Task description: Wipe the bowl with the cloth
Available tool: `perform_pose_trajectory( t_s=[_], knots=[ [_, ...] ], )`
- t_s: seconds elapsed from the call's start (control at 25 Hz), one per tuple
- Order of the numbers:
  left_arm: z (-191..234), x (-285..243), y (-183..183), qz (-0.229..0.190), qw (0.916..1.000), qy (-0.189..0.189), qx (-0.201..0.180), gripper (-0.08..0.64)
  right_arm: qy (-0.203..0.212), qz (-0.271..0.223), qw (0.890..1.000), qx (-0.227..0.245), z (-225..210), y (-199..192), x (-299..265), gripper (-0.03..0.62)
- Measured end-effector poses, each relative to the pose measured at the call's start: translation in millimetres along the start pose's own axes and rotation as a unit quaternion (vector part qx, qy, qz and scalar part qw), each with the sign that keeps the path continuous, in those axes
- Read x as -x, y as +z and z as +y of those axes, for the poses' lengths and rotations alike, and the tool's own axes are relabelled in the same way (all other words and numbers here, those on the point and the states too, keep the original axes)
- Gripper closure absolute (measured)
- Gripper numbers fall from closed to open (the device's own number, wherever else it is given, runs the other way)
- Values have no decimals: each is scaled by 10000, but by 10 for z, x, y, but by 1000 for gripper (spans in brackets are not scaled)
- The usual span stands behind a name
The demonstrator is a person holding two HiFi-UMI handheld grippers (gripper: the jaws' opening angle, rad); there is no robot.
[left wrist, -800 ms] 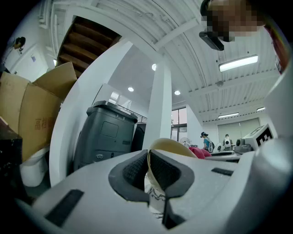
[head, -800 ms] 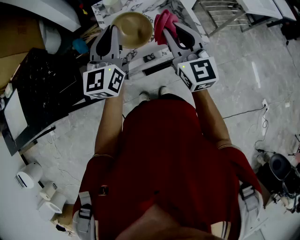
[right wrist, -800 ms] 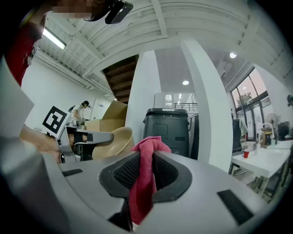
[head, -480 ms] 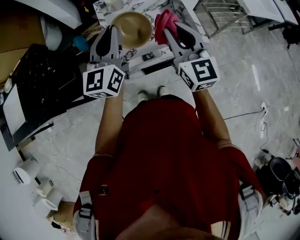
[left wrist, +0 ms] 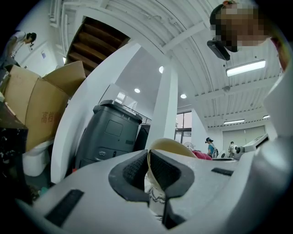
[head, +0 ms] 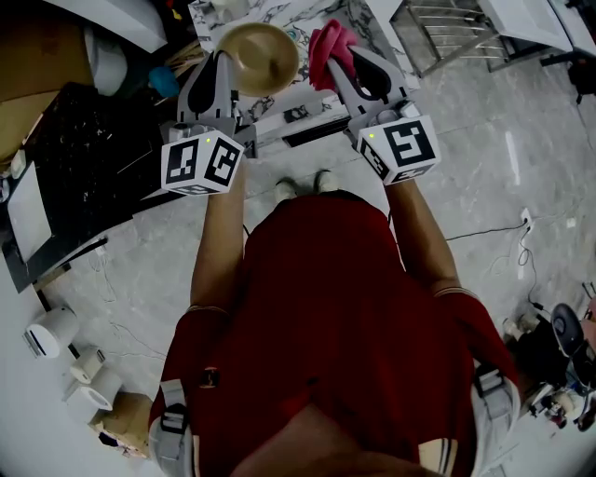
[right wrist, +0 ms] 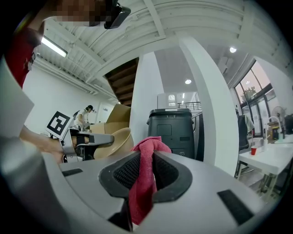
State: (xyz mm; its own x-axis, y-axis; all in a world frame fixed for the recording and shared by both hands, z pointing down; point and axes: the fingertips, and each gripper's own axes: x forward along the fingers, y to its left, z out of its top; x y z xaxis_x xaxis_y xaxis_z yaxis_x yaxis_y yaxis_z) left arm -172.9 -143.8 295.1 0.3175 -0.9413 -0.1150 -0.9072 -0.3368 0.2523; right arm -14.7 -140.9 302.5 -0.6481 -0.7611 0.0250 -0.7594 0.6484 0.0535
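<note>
Left gripper (left wrist: 148, 160) clamped on tan round bowl (head: 261, 54) rim, bowl mostly hidden behind jaws, right gripper (right wrist: 145, 162) pinching crumpled red cloth (right wrist: 149, 145), tail cut off.

The cloth (right wrist: 143, 192) was pink-red terry fabric, nubby and matt. It sat between black, cross-ribbed, rubbery-looking pads (right wrist: 126, 172) set in the smooth, matt grey plastic shell of the right tongs (right wrist: 147, 160). The left tongs (left wrist: 148, 157) had the same finish. The bowl (left wrist: 173, 144) was thin-walled, smooth and matt tan. The desk (head: 298, 11) top looked like veined marble, and the floor (head: 484, 140) was glossy stone-look tile.
</note>
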Motion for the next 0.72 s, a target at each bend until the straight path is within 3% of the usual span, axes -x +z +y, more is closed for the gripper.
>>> perform_pose_trajectory(
  t_s=[0.44,0.72],
  knots=[
    [163,37,-5,-169,9966,-217,781,537,386,-310,9988,39,192,110,23,526],
    [189,-16,-12,-293,9842,-584,1645,537,678,-548,9961,95,279,219,73,526]
  ],
)
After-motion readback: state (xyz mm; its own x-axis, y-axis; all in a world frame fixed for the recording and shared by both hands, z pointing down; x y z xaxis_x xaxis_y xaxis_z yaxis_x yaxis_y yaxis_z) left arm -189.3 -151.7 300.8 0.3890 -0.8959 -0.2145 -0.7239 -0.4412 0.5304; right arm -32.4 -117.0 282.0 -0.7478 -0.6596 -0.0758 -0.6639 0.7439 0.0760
